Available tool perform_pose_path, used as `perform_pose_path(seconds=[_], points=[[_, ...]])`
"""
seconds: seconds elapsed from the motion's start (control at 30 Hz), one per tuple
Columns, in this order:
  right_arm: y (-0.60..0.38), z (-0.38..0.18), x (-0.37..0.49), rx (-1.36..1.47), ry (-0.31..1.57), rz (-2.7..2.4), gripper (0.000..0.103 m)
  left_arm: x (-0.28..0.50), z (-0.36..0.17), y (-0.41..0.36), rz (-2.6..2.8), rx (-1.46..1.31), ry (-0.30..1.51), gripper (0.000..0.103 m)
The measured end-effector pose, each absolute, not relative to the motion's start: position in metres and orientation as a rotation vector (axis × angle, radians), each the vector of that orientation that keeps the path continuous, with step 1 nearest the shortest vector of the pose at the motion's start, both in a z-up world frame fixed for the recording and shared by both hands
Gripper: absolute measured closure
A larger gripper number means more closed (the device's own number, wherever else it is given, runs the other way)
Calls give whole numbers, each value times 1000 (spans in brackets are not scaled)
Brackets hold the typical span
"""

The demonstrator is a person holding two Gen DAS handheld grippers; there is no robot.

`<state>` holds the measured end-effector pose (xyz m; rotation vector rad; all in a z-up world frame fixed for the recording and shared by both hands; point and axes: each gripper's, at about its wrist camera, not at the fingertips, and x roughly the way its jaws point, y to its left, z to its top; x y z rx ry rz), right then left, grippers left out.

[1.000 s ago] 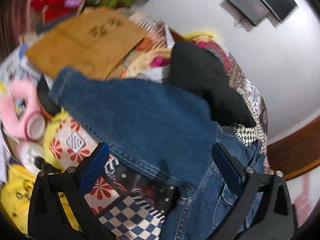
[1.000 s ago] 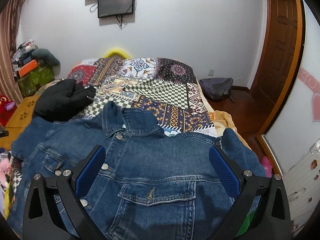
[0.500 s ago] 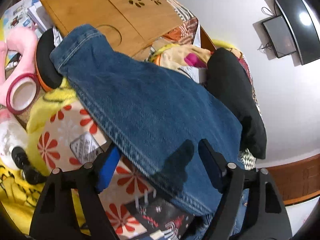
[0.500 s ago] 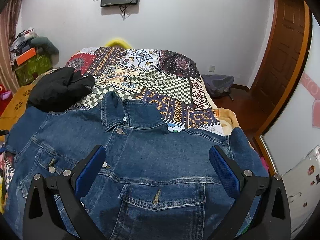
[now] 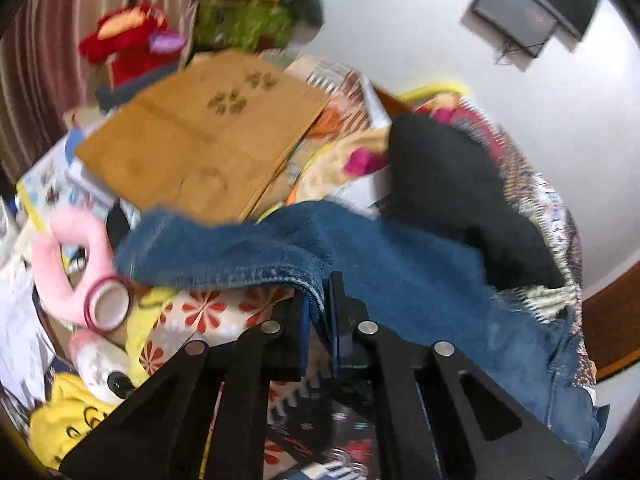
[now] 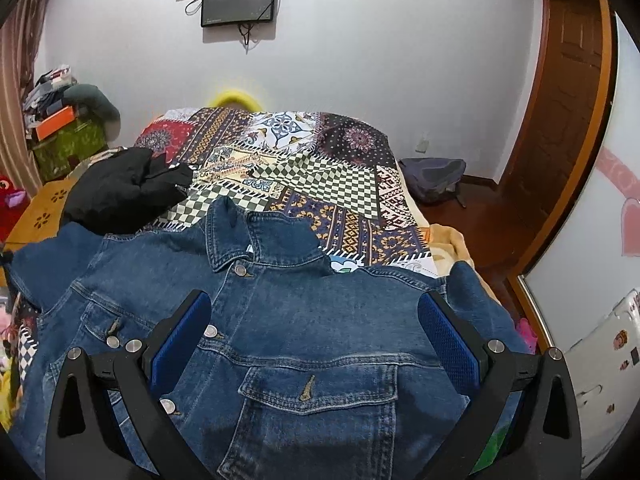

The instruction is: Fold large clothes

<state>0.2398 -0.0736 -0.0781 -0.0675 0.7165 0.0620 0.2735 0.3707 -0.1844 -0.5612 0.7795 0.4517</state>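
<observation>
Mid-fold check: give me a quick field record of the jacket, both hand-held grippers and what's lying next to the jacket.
garment: denim jacket, front up, buttoned, spread on the patchwork bedspread
left hand-held gripper: shut on the sleeve edge, fabric pinched between the pads
right hand-held gripper: open, above the jacket chest, gripping nothing
neighbour: black garment beside the jacket's shoulder
fold status: body flat, not yet folded

Left gripper (image 5: 320,304) jaws now closed on jacket sleeve (image 5: 224,252), lifted.
</observation>
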Motion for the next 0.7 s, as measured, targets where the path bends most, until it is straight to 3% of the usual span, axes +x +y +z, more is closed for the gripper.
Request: perform_pose_path(seconds=[0.4, 0.7], points=[[-97, -71, 225, -30, 689, 47, 0, 294, -87, 269, 201, -416, 616, 98], [-115, -71, 212, -60, 680, 7, 0, 321, -105, 179, 62, -252, 717, 98]])
